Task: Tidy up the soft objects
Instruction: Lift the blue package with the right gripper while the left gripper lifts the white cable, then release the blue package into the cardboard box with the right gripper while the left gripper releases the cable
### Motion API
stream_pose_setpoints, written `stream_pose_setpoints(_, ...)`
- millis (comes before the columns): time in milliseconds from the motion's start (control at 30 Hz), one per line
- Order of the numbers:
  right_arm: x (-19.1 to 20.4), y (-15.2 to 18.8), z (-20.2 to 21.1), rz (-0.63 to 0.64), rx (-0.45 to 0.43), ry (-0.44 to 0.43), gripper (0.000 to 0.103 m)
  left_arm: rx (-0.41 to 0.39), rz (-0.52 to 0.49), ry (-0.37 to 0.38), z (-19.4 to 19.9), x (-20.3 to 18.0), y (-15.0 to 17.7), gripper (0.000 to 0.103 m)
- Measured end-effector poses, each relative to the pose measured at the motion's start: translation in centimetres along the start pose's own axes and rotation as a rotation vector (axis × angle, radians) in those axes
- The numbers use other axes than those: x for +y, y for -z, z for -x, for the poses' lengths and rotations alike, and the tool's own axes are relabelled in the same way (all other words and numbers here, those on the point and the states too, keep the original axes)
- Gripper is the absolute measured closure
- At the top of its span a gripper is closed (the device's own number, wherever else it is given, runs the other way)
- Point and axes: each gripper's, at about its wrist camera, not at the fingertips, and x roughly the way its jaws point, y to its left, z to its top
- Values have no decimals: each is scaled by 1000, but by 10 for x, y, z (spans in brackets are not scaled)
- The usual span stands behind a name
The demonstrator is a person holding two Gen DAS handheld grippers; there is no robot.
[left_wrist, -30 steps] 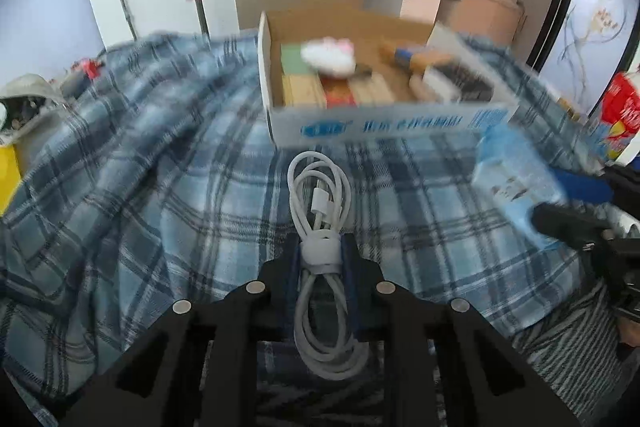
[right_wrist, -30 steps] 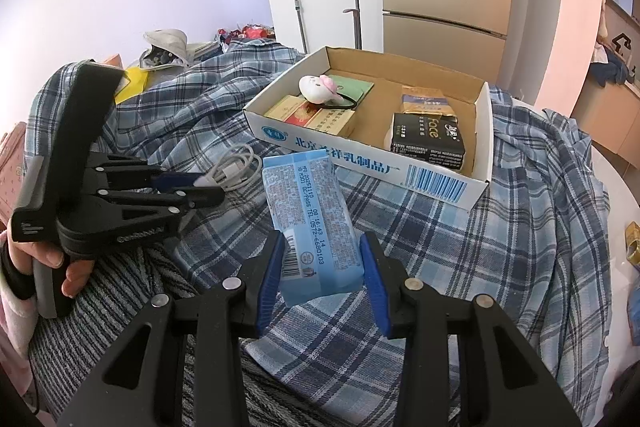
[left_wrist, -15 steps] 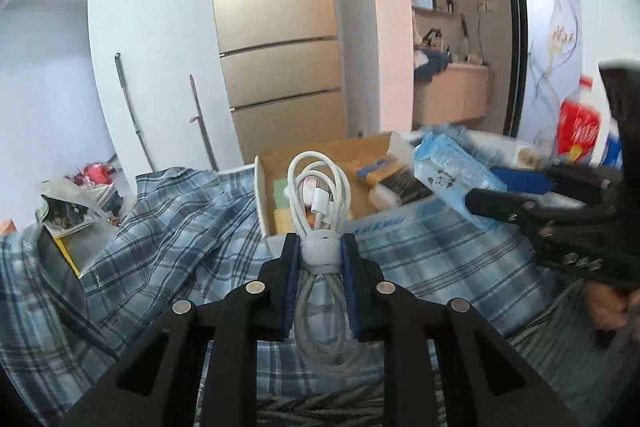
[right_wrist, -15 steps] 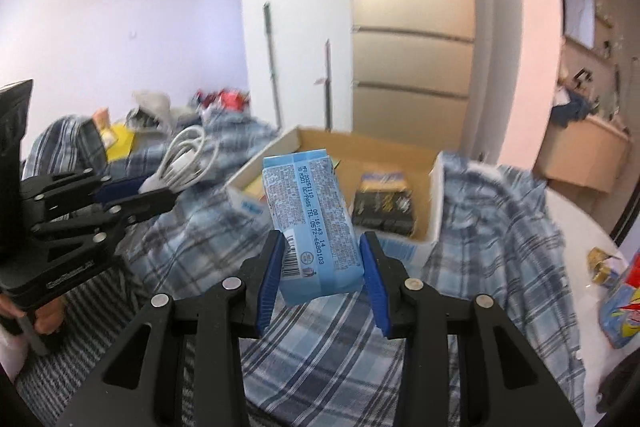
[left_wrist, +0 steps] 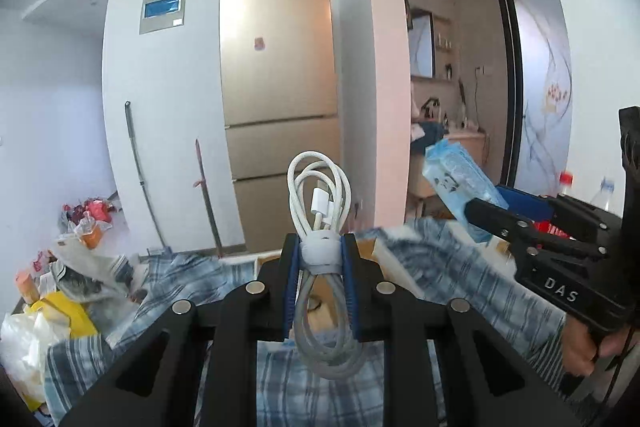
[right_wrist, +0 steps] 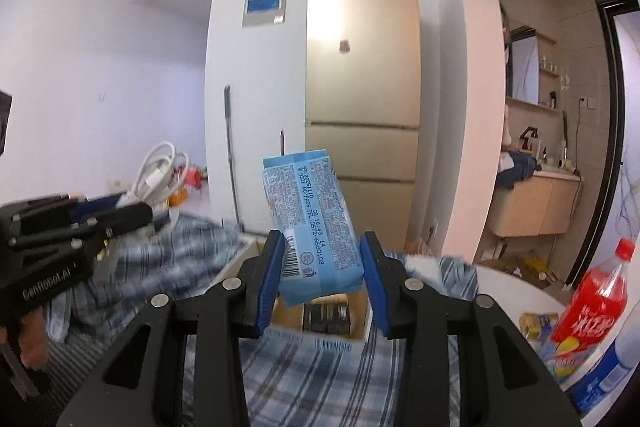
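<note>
My left gripper [left_wrist: 320,255] is shut on a coiled white charging cable [left_wrist: 319,203], held up in the air. My right gripper [right_wrist: 322,259] is shut on a light blue tissue pack [right_wrist: 310,215], also lifted. The tissue pack [left_wrist: 456,183] and right gripper [left_wrist: 496,211] show at the right of the left wrist view. The cable [right_wrist: 154,175] and left gripper [right_wrist: 132,215] show at the left of the right wrist view. The cardboard box [right_wrist: 320,311] lies low behind the fingers on the blue plaid cloth [right_wrist: 312,379], mostly hidden.
A gold fridge [left_wrist: 280,107] and white wall stand ahead. Bags and clutter [left_wrist: 76,267] lie at left. A red cola bottle [right_wrist: 592,303] and snack packets stand at right on a white table. Two sticks lean on the wall.
Both grippers have risen and tilted upward with their loads. The box and cloth have dropped low in both views; the fridge and ceiling now fill them.
</note>
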Motion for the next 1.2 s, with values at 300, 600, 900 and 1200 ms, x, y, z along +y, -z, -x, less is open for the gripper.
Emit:
stream_pose_setpoints(300, -25, -66, -11, -145, -55, 51, 65, -3, 15, 20, -3, -19, -61, 81)
stream_pose_setpoints(600, -36, -87, -38, -235, -3, 7, 65, -70, 112, 51, -15, -14, -102, 81)
stream_pose_setpoints(900, -26, -53, -91, -166, 85, 30, 65, 36, 125, 56, -80, 5, -68, 81)
stream_pose_setpoints(1200, -33, -14, -154, -123, 269, 92, 65, 251, 142, 68, -173, 29, -26, 81)
